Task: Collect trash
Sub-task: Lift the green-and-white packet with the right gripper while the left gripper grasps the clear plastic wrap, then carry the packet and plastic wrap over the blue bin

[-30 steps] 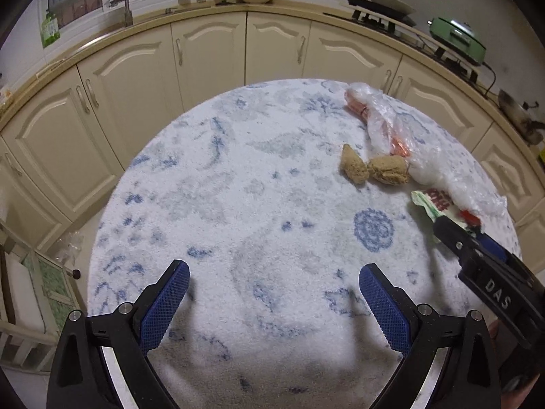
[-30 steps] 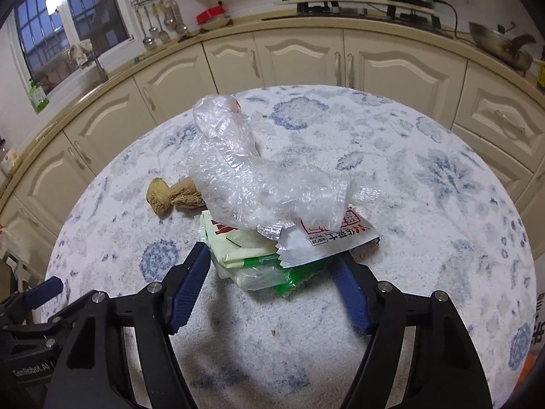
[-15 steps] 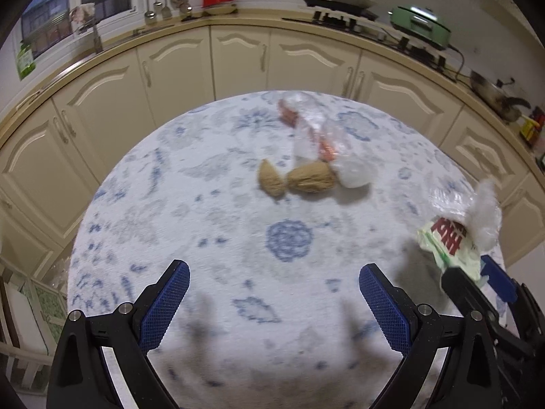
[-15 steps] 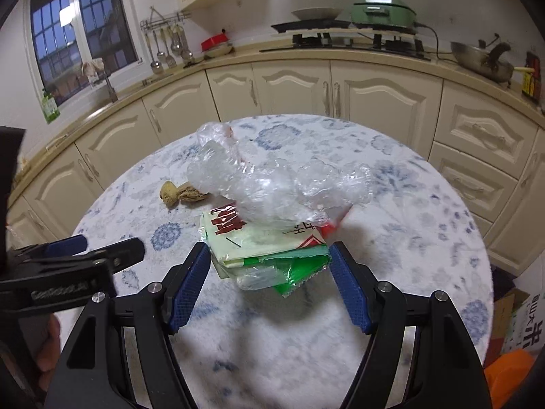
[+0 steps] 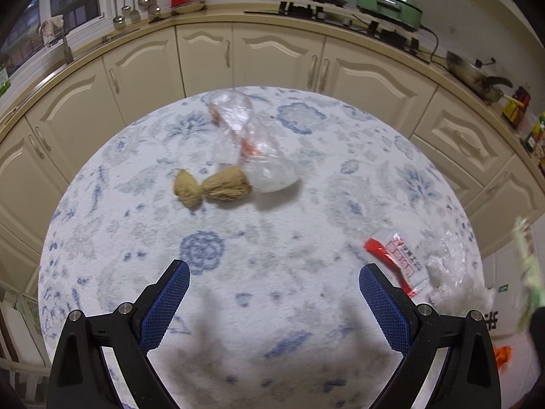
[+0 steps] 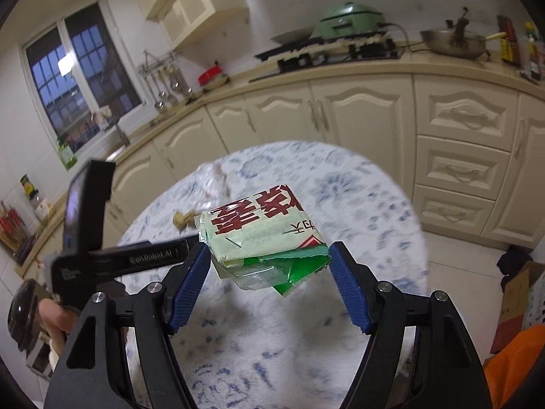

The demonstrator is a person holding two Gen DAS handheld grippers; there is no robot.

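Carrying the green-and-white packet (image 6: 264,235) off the table: my right gripper (image 6: 269,283) is clamped on it, both blue pads pressed to its sides, and it hangs in mid-frame of the right view, clear of the cloth. My left gripper (image 5: 274,301) stands wide apart with nothing between the pads, low in its own frame over bare tablecloth (image 5: 272,358).

Left to right in the left view, what remains on the table: two brown husk-like lumps (image 5: 213,189) touching each other left of centre; a clear plastic bag (image 5: 252,146) with something orange inside, just above and to the right of them; then, at lower right near the table edge, a red-and-white sachet (image 5: 395,255) beside a crumpled clear wrapper (image 5: 453,272).

Step in hand, as I judge it: taking the first grabbed piece to a bin. No bin shows in either view, so the next move calls for finding one and letting go over it, then coming back for the rest; the sachet is nearest my left gripper.

Surface: round table, white cloth with blue floral print. Room: cream kitchen cabinets (image 5: 272,54) across the top, green lidded cooker (image 5: 388,0) at upper right.
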